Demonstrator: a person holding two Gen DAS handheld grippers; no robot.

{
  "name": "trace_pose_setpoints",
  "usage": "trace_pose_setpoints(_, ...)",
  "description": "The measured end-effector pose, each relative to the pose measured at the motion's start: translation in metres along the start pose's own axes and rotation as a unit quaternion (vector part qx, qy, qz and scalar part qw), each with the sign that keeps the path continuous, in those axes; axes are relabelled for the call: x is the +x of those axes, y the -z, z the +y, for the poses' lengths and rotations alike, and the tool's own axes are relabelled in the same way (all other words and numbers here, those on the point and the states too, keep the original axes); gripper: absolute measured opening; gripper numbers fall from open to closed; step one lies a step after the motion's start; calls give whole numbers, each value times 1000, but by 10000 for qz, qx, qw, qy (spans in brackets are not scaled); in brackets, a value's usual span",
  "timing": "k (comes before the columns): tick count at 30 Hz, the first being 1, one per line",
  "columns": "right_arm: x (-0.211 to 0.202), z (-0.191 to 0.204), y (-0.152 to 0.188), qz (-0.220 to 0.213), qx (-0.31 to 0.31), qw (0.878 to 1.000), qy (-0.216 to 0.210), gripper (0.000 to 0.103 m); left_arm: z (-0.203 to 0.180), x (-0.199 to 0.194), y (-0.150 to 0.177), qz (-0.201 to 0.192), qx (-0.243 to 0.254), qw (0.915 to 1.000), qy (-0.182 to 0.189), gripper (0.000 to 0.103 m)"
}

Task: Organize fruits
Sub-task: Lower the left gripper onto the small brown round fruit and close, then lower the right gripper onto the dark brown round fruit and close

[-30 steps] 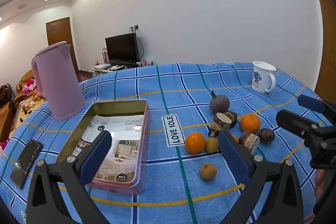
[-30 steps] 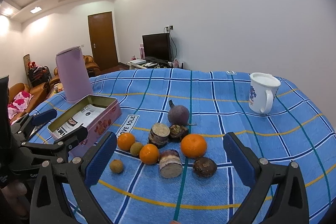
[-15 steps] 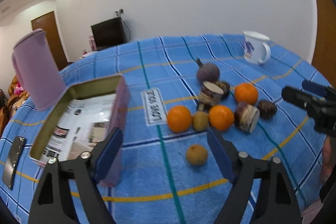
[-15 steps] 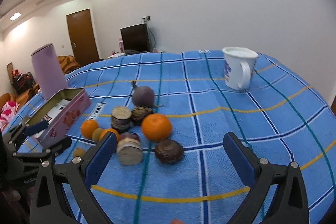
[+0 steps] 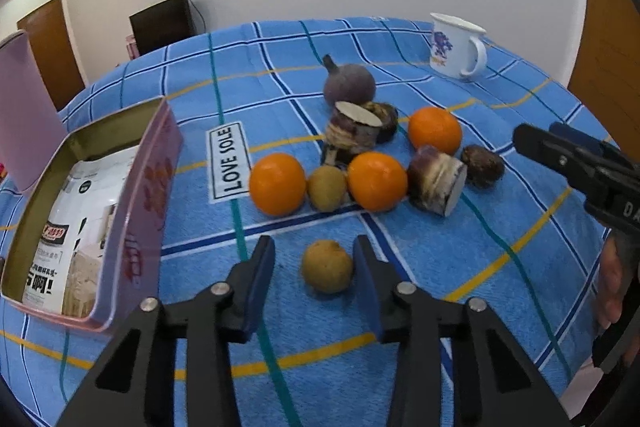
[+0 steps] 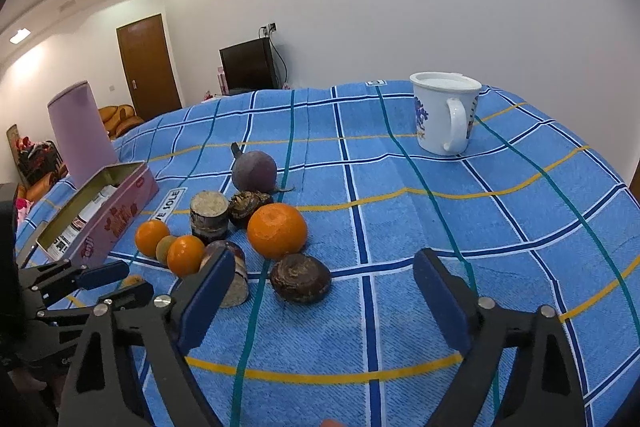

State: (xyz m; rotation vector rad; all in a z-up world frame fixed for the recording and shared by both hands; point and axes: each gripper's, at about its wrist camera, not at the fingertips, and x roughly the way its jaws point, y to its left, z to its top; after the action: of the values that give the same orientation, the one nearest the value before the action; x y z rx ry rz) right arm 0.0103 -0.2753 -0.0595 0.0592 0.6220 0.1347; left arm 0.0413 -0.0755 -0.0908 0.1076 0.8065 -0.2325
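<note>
Left wrist view: left gripper (image 5: 314,267) jaws closing around a small brown fruit (image 5: 327,266) on the worktop (image 5: 500,227), pads not yet touching; right gripper (image 6: 324,291) jaws wide, narrowing, a dark brown fruit (image 6: 301,277) just ahead

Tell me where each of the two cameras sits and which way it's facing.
Left wrist: on the left gripper, looking down at a small brown fruit between its closing fingers; the right gripper and a hand show at right.
Right wrist: on the right gripper, facing across the table toward the white mug; its fingers are closing, nothing between; the left gripper shows at left.
Shared: oranges, pink tin, mug.
</note>
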Motion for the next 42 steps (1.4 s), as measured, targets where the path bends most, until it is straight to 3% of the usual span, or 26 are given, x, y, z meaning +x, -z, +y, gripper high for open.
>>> trace_pose_setpoints(1, 2, 0, 0, 24, -3, 10000, -5, 83, -1, 2, 0, 44, 16, 10000, 52, 29)
trace_pose_setpoints(2, 3, 0, 0, 63, -1, 10000, -17, 80, -1, 3, 0, 94, 28, 9999, 111, 28)
trace_pose_setpoints(10, 21, -2, -3, 430, 32, 9991, 5, 73, 5, 0, -9, -55, -30, 9996, 260, 27)
trace_pose_setpoints(14, 33, 3, -7, 666, -48, 9978, -11, 65, 9, -2, -19, -239, -25, 9996, 123, 27)
trace_pose_setpoints(22, 53, 5, -9, 1075, 2, 9941, -119, 63, 19, 3, -27, -385, -137, 9992, 11, 27)
trace_pose_setpoints(27, 63, 12, -6, 1322, -81, 9908, -277, 49, 22, 2, -26, -453, -215, 9987, -9, 27)
trace_pose_setpoints(29, 63, 14, -6, 1342, -97, 9905, -286, 43, 26, 0, -26, -489, -313, 9983, -1, 27)
trace_pose_setpoints(42, 50, 12, -8, 997, -71, 9939, -461, 42, 32, -9, -24, -723, -446, 9964, 18, 27)
